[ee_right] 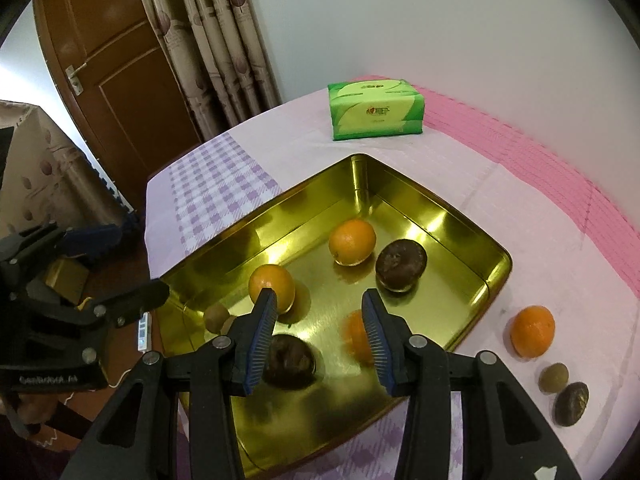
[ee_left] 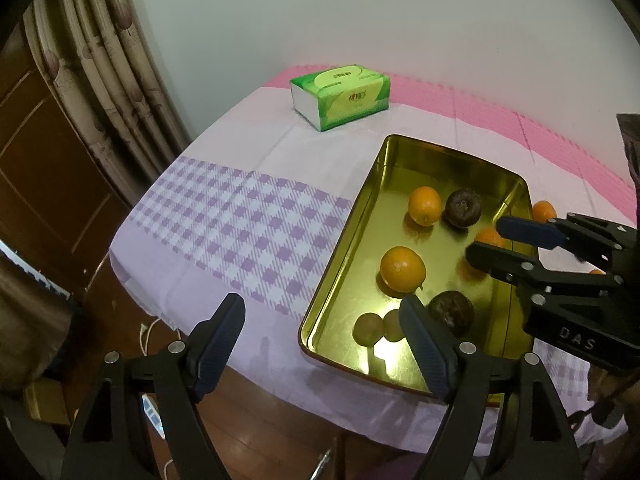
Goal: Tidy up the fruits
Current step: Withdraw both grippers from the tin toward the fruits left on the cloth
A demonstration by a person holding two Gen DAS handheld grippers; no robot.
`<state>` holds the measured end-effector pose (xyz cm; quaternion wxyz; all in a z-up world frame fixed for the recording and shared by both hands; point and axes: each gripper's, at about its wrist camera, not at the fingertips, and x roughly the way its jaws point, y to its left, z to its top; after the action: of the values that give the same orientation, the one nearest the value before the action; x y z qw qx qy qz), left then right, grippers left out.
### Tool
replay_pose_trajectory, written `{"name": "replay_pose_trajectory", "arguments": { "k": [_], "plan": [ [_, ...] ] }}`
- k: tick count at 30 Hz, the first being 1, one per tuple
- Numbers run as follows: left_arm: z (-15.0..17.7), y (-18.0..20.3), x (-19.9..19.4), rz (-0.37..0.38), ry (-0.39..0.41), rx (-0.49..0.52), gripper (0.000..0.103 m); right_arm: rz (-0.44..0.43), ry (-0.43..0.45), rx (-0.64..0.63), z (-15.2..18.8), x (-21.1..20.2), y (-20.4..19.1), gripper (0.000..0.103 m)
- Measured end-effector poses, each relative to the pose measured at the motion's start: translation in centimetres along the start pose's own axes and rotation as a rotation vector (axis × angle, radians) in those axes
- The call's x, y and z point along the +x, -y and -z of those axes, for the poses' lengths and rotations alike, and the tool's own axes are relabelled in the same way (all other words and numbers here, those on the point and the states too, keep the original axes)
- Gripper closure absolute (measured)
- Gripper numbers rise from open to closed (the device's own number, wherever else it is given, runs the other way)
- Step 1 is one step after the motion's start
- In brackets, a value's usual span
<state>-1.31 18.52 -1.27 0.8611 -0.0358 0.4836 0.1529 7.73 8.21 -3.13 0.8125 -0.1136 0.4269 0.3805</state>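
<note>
A gold metal tray [ee_right: 496,276] [ee_left: 344,240] holds three oranges, two dark brown fruits and two small brown fruits. One orange [ee_right: 356,336] is blurred, just below my right gripper [ee_right: 318,312], which is open and empty above the tray. My left gripper [ee_left: 322,324] is open and empty over the tray's near-left edge. The right gripper also shows in the left wrist view [ee_left: 486,236]. Outside the tray, on the right, lie an orange [ee_right: 533,331], a small brown fruit [ee_right: 553,377] and a dark fruit [ee_right: 572,398].
A green tissue pack [ee_right: 376,110] [ee_left: 340,94] sits at the back of the table. The table has a lilac checked cloth [ee_left: 240,220] and a pink mat [ee_right: 540,168]. A curtain and a wooden door stand to the left.
</note>
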Motion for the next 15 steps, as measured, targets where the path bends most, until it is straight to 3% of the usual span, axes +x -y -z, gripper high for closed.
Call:
{"name": "replay_pose_trajectory", "arguments": {
  "k": [15],
  "plan": [
    [-0.1,0.2,0.3,-0.013,-0.013,0.014,0.022,-0.007,0.038,0.049,-0.2,-0.6,0.7,0.061]
  ]
}}
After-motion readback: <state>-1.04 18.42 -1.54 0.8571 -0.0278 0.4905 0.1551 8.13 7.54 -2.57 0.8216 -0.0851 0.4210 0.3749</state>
